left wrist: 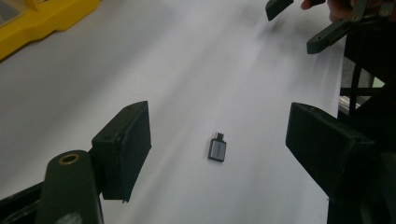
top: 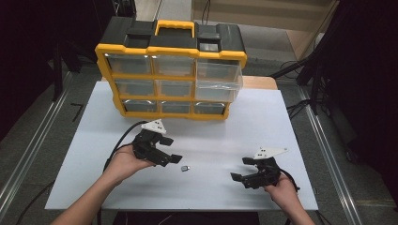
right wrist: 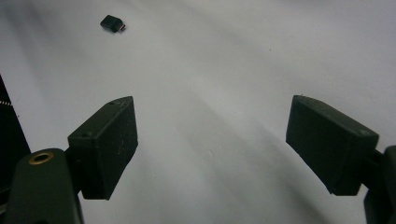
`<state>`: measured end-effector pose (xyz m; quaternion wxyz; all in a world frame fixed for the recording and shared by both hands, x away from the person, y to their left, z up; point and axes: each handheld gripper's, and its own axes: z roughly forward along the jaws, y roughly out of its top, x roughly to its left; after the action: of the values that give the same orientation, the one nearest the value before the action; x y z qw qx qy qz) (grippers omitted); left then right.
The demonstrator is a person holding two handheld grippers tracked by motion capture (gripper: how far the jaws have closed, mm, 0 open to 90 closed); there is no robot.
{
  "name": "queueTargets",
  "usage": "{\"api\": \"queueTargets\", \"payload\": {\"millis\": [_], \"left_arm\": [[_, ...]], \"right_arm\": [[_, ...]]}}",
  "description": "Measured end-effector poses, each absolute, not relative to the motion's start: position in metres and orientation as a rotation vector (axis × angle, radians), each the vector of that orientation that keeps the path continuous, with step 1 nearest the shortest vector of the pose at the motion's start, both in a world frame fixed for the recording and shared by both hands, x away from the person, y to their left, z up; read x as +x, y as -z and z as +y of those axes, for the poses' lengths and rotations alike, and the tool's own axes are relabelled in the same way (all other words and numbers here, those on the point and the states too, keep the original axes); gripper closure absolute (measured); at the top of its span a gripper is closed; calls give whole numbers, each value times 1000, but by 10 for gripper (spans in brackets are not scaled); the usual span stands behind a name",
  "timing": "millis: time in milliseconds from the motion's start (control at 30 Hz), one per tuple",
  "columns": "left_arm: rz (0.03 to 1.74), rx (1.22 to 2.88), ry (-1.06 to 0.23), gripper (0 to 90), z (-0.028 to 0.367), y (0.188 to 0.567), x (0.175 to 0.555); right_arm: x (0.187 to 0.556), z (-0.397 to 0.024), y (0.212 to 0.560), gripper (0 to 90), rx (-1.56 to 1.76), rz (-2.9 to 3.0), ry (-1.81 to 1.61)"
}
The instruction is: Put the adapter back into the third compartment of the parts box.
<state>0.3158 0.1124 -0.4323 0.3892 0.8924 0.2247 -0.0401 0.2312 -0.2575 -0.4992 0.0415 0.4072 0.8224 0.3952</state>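
Evidently left gripper (left wrist: 217,140) stood spread wide around adapter (left wrist: 217,149), untouched; best lowered straight, closing across its narrow sides; right gripper (right wrist: 210,140) gaped empty at 4 o'clock.

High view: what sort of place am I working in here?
Probably a lab or workshop recording bench, not a home. A white table stands between metal floor rails, a yellow-and-black parts organizer with clear drawers sits at its far edge, and dark stands and cables surround it.
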Motion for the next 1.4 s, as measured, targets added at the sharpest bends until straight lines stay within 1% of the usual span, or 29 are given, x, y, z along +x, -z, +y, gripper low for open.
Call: {"api": "queueTargets", "payload": {"millis": [133,467,667,1400], "left_arm": [[567,2279,73,234,103,433,317],[536,2267,64,241,87,437,319],[528,2248,49,241,85,441,318],[518,2324,30,267,82,466,312]], "right_arm": [[231,-257,499,149,1247,2517,-1208],[231,-258,499,149,1246,2518,-1206],[230,-258,499,149,1245,2518,-1203],[230,-257,500,149,1236,2531,-1190]]}}
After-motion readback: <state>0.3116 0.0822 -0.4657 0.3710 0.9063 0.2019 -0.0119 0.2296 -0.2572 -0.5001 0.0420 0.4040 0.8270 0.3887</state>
